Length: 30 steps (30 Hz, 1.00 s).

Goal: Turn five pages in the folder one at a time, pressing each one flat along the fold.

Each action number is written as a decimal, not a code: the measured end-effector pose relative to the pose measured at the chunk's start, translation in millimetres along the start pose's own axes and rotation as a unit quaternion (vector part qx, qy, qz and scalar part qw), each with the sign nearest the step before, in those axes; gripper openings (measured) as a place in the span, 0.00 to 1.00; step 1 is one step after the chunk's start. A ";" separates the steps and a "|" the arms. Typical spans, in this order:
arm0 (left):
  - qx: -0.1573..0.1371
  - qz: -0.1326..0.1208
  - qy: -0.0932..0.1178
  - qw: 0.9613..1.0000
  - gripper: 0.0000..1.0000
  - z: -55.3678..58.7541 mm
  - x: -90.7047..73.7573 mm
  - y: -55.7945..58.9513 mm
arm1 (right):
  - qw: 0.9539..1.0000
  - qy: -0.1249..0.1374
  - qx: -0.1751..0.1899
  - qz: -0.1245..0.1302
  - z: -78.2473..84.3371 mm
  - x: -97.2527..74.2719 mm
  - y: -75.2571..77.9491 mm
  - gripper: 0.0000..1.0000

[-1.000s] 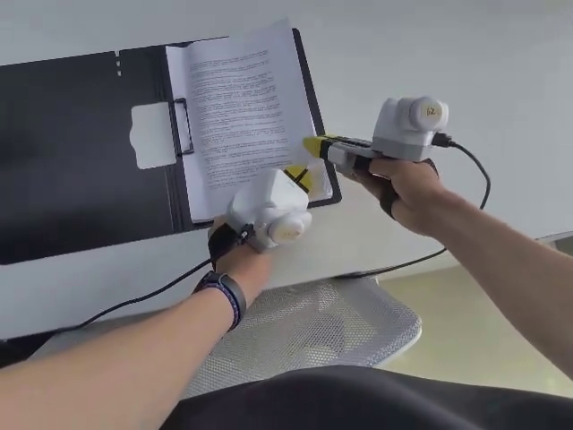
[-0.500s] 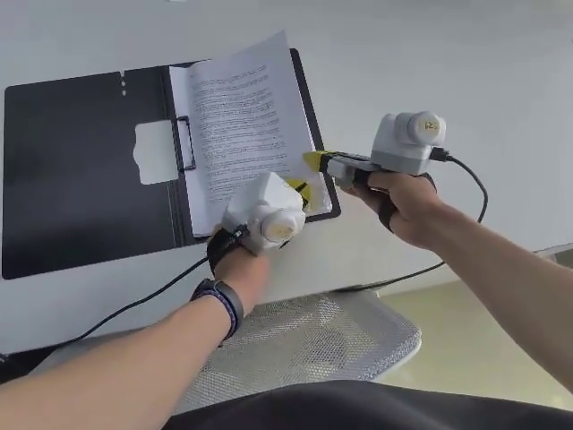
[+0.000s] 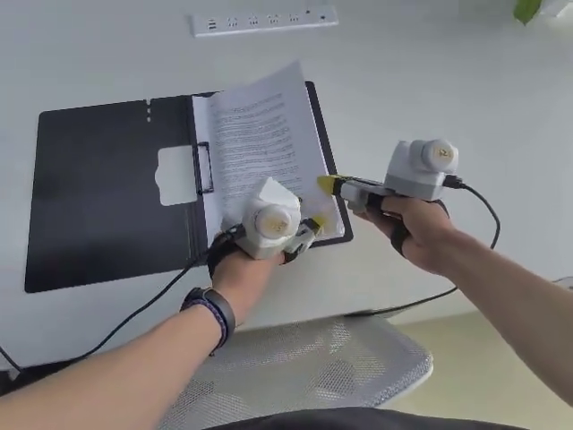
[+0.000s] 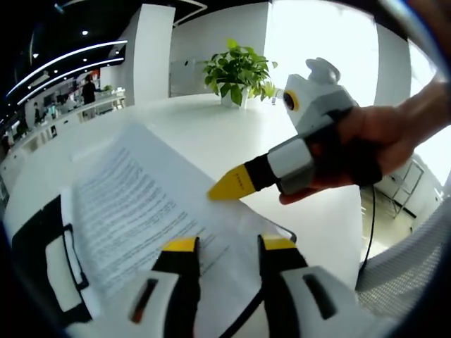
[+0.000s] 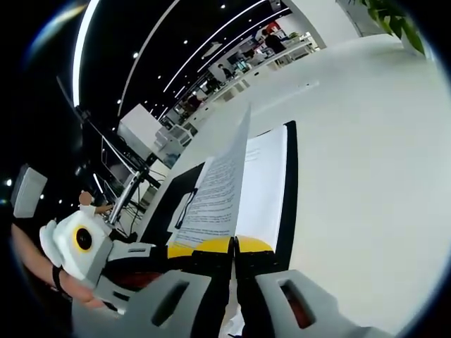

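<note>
A black folder lies open on the white table, with a stack of printed pages clipped to its right half. The top page curves up off the stack. My right gripper is at the page's right edge, and in the right gripper view the right gripper is shut with the raised page standing edge-on between its tips. My left gripper hovers over the lower right corner of the pages. In its own view the left gripper is open above the paper.
A white power strip lies at the table's far edge. A potted plant stands further along the table. A grey mesh chair sits below the near table edge. Cables trail from both grippers.
The head camera has tilted, so the folder sits lower in the picture. My left gripper has shifted slightly right toward the page's lower corner. The right gripper stays at the page edge.
</note>
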<state>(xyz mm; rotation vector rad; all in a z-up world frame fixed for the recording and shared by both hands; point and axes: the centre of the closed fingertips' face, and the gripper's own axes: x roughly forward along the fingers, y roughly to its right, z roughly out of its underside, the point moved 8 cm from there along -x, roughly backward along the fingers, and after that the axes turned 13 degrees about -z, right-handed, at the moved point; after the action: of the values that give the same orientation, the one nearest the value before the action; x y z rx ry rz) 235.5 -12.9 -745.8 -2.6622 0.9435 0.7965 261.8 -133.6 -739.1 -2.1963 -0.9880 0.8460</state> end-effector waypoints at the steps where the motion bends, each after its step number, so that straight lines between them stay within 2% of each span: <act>1: 0.001 0.002 0.002 1.000 0.32 -1.7 -2.6 -1.5 | 1.000 0.001 0.000 0.000 -0.3 -0.6 -0.7 0.00; 4: -0.001 0.004 0.004 1.000 0.37 -6.6 -11.6 -8.0 | 1.000 0.007 0.002 -0.004 -1.5 -2.2 -4.0 0.00; 6: -0.008 0.000 -0.008 1.000 0.42 -6.1 -16.6 -13.8 | 1.000 0.012 0.004 -0.007 -2.4 -2.7 -6.4 0.00; 7: -0.008 -0.001 -0.007 1.000 0.44 -6.2 -19.5 -16.3 | 1.000 0.016 0.006 -0.009 -3.2 -3.3 -9.4 0.00; 10: 0.000 -0.004 -0.007 1.000 0.46 -7.1 -29.2 -23.7 | 1.000 0.022 0.004 -0.015 -4.1 -3.5 -15.6 0.00; 21: 0.003 -0.014 0.025 1.000 0.55 -22.5 -66.7 -50.9 | 0.998 0.041 -0.009 -0.046 -14.5 -2.4 -38.9 0.00; 25: -0.003 -0.020 0.036 0.999 0.58 -25.6 -81.7 -61.0 | 0.997 0.046 -0.017 -0.057 -19.7 0.2 -49.3 0.00; 28: -0.006 -0.023 0.039 0.999 0.61 -26.4 -94.6 -66.5 | 0.996 0.055 -0.019 -0.070 -24.2 4.1 -59.6 0.00; 30: 0.008 -0.029 0.033 0.999 0.61 -23.5 -104.5 -71.6 | 0.995 0.058 -0.022 -0.078 -26.4 7.7 -66.3 0.00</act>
<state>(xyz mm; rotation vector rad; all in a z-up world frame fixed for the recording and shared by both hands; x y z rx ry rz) 222.9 88.6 -667.5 -2.7038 0.8798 0.6913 257.1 -96.9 -677.6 -2.1469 -1.1131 0.6242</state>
